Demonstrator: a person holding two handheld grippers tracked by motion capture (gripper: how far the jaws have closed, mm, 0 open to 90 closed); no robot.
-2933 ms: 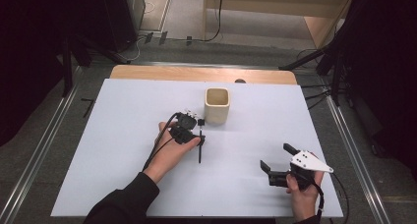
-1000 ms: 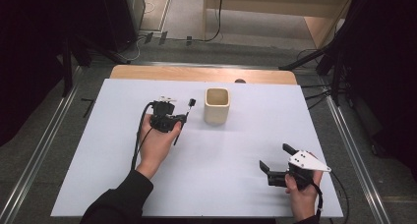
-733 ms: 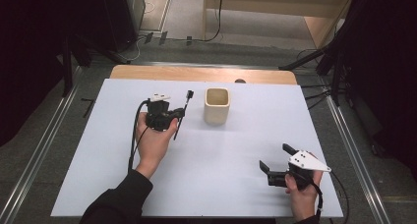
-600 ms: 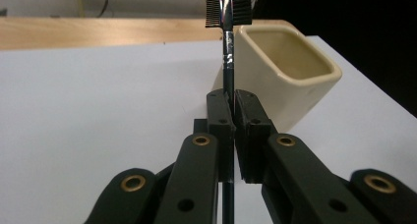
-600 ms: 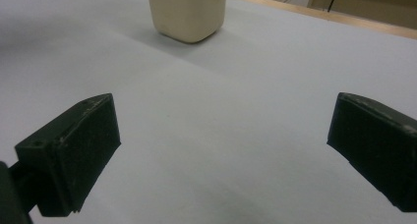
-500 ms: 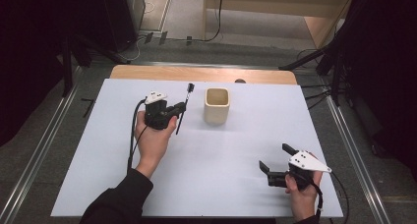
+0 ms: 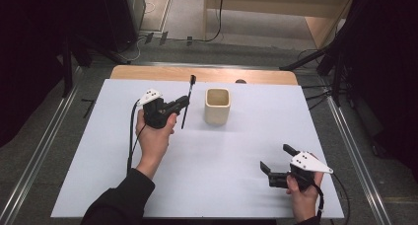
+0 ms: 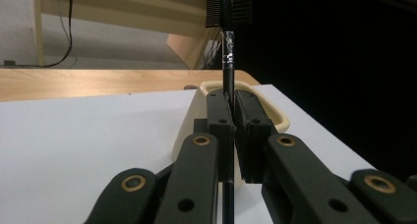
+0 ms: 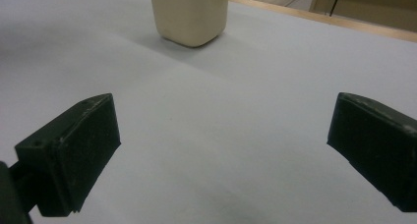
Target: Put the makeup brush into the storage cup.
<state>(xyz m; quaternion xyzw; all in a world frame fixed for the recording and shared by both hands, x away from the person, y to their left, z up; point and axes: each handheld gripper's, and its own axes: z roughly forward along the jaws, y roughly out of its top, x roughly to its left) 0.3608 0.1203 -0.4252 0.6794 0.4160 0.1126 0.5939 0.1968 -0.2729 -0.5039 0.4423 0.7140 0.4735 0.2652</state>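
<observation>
My left gripper [image 7: 183, 103] is shut on a thin black brush [image 7: 187, 100] and holds it upright above the white table, left of a cream square cup [image 7: 217, 106]. In the left gripper view the brush's stem [image 8: 228, 69] rises between the closed pads, its comb-like head [image 8: 228, 7] at the top, and the cup [image 8: 196, 121] stands just behind the jaws. My right gripper [image 7: 278, 162] rests near the table's front right, open with nothing between its pads [image 9: 83, 135]. The right gripper view has the cup [image 9: 189, 13] farther off on the table.
The white table sheet [image 7: 222, 161] ends at a wooden strip [image 7: 207, 74] at the back. Metal rails [image 7: 352, 136] run along both sides. Dark stands and cables lie on the floor beyond the table.
My left hand has lifted the brush off the table and carried it back and to the left, turning it upright. The right gripper has stayed put.
</observation>
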